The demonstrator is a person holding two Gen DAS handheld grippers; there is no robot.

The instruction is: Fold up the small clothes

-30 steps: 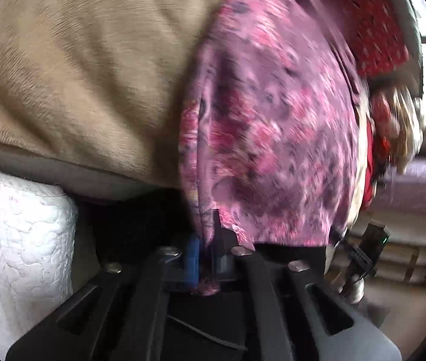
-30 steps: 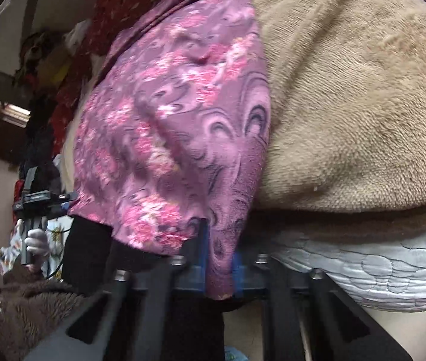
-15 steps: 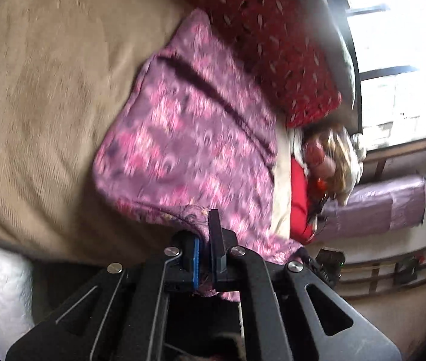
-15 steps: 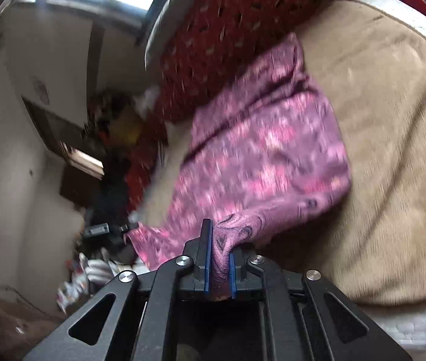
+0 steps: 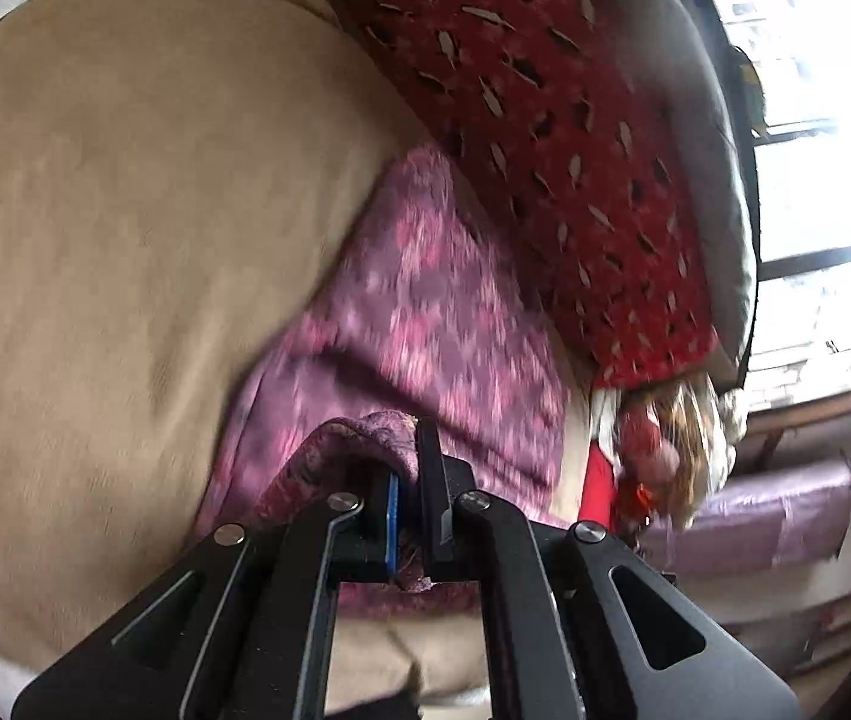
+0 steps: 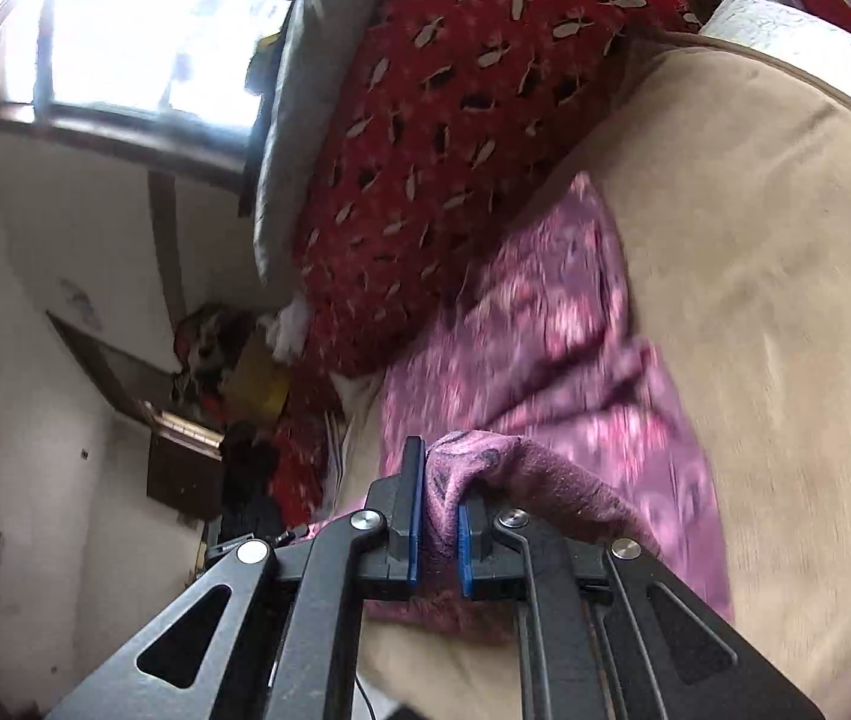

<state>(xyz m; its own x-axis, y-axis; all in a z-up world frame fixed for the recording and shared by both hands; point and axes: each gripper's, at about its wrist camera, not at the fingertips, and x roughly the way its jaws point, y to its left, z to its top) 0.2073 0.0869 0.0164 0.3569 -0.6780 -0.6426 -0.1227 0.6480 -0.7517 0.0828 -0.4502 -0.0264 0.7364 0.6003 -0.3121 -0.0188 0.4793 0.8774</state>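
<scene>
Left wrist view: left gripper clamped tight on a bunched edge of the purple floral garment — fabric pinched between the pads. The rest of the garment trails over the tan blanket, beside the red patterned pillow; image blurred.

Right wrist view: right gripper closed on another bunched edge of the same garment — cloth fills the narrow gap. Garment lies on the blanket, just below the pillow.
</scene>
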